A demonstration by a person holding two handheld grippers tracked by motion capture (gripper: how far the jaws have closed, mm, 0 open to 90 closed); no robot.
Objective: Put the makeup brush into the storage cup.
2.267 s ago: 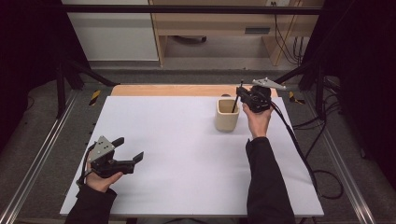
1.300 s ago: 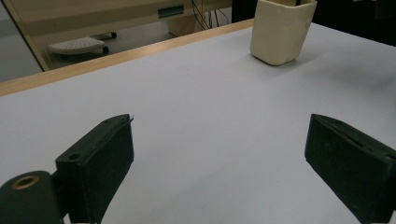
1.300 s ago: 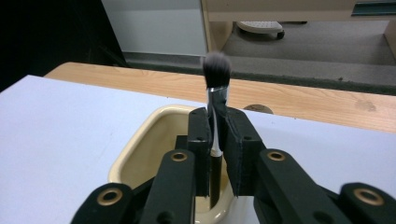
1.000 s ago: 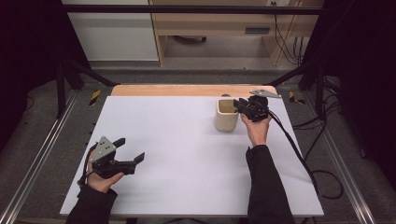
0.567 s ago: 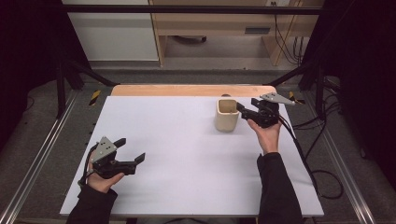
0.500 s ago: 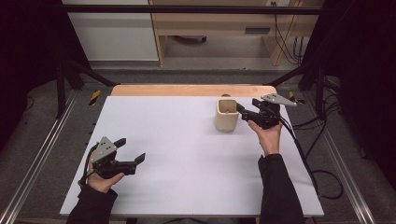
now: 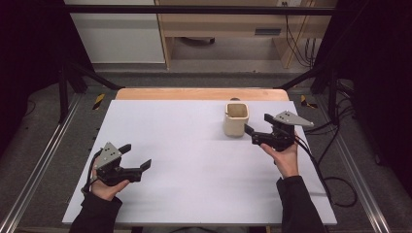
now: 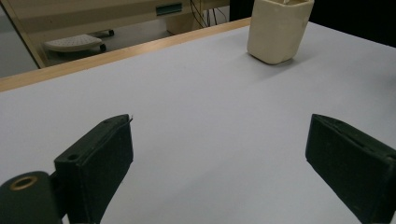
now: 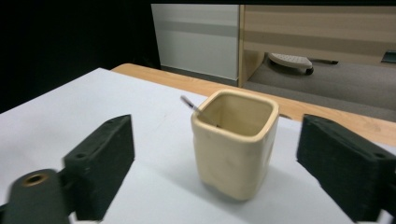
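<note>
Left claw held low over the white tabletop, released, jaws spread wide with bare surface between them; the cream cup stands well off, ahead and to its right. Right claw also released, its jaws having just been opening, nothing clamped in them. The cup stands upright just ahead of this claw, apart from both pads, seen framed between them in the right gripper view. A thin metal stem leans against the cup's inner rim.

No readable text, label or number anywhere.
</note>
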